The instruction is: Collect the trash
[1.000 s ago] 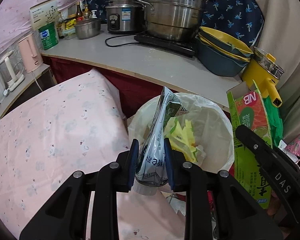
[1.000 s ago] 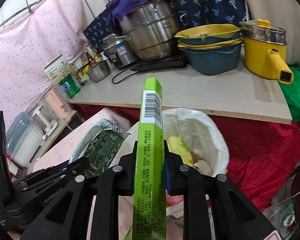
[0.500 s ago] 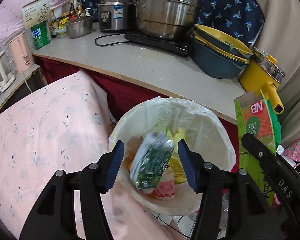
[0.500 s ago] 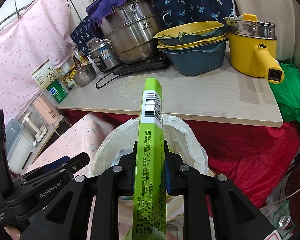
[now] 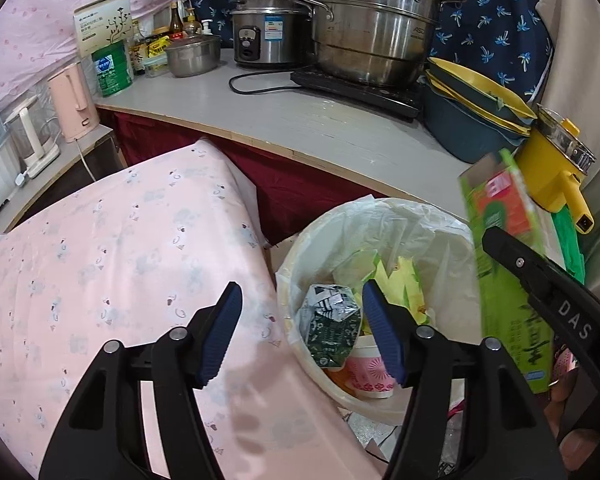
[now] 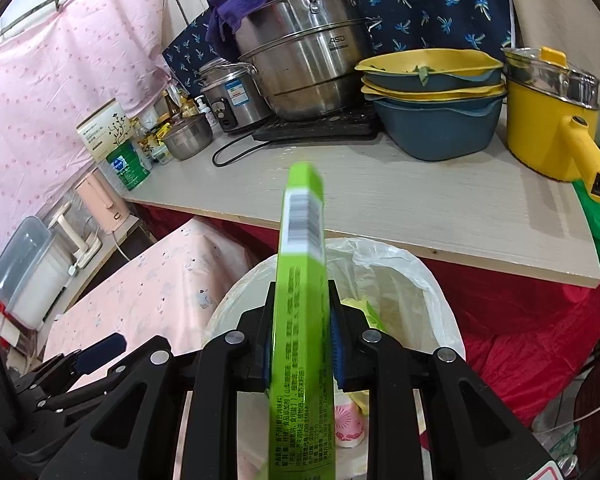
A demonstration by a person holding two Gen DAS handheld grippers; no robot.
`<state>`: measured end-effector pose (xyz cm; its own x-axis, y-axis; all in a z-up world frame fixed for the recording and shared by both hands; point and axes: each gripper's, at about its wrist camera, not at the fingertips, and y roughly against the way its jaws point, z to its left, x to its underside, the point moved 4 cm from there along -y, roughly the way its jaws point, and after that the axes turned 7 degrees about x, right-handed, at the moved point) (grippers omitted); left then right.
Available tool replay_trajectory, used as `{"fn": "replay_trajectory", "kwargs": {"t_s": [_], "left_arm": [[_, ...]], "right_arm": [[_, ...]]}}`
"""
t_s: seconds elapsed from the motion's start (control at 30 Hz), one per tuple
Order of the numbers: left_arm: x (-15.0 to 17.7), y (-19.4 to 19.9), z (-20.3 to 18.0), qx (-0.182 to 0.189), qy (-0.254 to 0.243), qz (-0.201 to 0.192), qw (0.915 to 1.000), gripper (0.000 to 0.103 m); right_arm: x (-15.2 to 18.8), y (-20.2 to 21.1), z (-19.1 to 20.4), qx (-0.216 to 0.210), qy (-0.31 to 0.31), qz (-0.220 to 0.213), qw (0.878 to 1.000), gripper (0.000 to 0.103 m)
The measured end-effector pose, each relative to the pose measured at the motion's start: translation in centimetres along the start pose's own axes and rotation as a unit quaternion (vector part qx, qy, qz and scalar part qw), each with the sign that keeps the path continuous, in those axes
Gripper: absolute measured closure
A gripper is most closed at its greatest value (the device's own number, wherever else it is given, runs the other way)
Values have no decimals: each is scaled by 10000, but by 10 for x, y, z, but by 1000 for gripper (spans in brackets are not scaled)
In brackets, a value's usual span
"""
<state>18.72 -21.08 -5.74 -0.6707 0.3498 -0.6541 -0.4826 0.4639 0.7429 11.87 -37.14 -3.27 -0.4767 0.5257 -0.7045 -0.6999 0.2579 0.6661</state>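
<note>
In the left wrist view, the left gripper is seen with its blue-padded jaws opening and nothing between the pads; just ahead of and below it, a crumpled green and silver foil packet lies inside the round bin lined with a white plastic bag, beside yellow wrappers and a pink paper cup. These contents are mostly hidden in the right wrist view, where only a part of the cup and some yellow are seen past the black fingers. In that view the right gripper is shown above the bin with its jaws opening, while the pads are still pressed on the narrow sides of a tall light-green cardboard box with a barcode near its top. The printed red and green front of the box is given only by the left view, to the right of the left gripper, and it is blurred there. The lower end of the box is cut off in both views. The pink patterned cloth lies to the left of the left gripper. A fingertip of the person is partly seen at the right edge.
</note>
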Motion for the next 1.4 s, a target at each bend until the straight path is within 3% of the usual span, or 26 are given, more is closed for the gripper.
{"fn": "replay_trajectory", "kwargs": {"t_s": [0.1, 0.27, 1.0, 1.4], "left_arm": [[0, 3, 3, -68, -9, -28, 10000, 41], [2, 9, 10, -133, 66, -87, 9999, 32], [16, 58, 12, -284, -1, -391, 9988, 22], [32, 77, 16, -458, -72, -474, 9978, 13]], "right_arm": [[-1, 2, 5, 12, 38, -41, 10000, 71], [-1, 10, 10, -46, 52, -62, 10000, 70], [17, 61, 26, -96, 345, -182, 9992, 48], [33, 81, 32, 51, 610, -274, 9977, 25]]}}
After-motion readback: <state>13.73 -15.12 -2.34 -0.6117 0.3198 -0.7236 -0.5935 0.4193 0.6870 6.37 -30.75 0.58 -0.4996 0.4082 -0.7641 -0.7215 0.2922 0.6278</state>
